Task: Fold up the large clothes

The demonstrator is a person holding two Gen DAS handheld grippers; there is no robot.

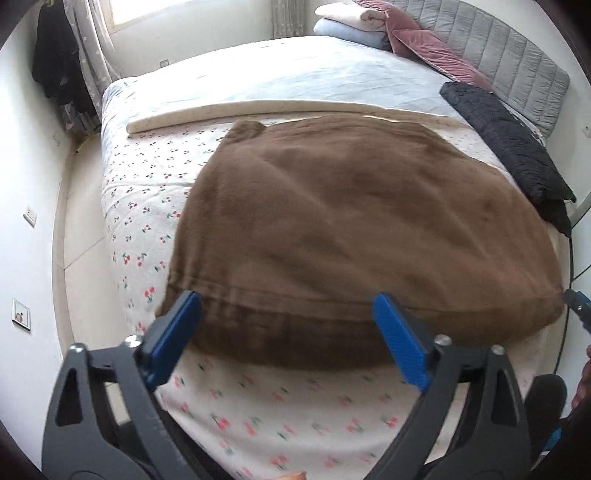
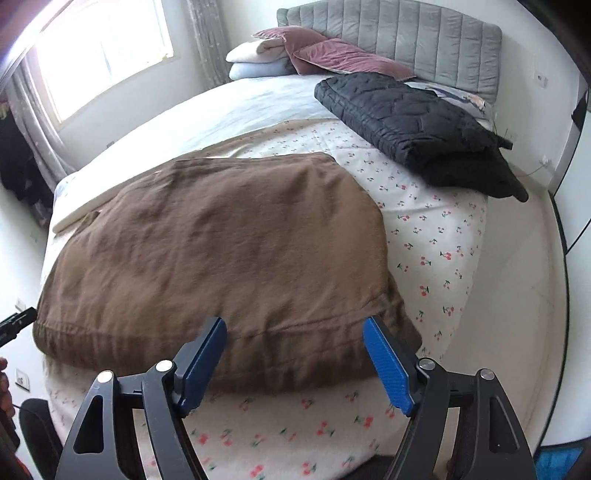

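Observation:
A large brown garment (image 1: 332, 229) lies spread flat on the cherry-print bedcover (image 1: 147, 206), its hemmed near edge facing me. My left gripper (image 1: 288, 306) is open, its blue fingers just above the hem's left half, holding nothing. In the right wrist view the same brown garment (image 2: 221, 251) fills the middle, and my right gripper (image 2: 295, 332) is open over the hem's right half, empty. The tip of the right gripper shows at the left view's right edge (image 1: 576, 306); the left gripper's tip shows at the right view's left edge (image 2: 14, 325).
A folded black quilted jacket (image 2: 413, 125) lies at the bed's right side. Pink cushions (image 2: 332, 55) and folded pale bedding (image 2: 255, 55) sit by the grey headboard (image 2: 406, 33). Dark clothes (image 1: 59, 62) hang by the window. Pale floor (image 2: 517, 295) surrounds the bed.

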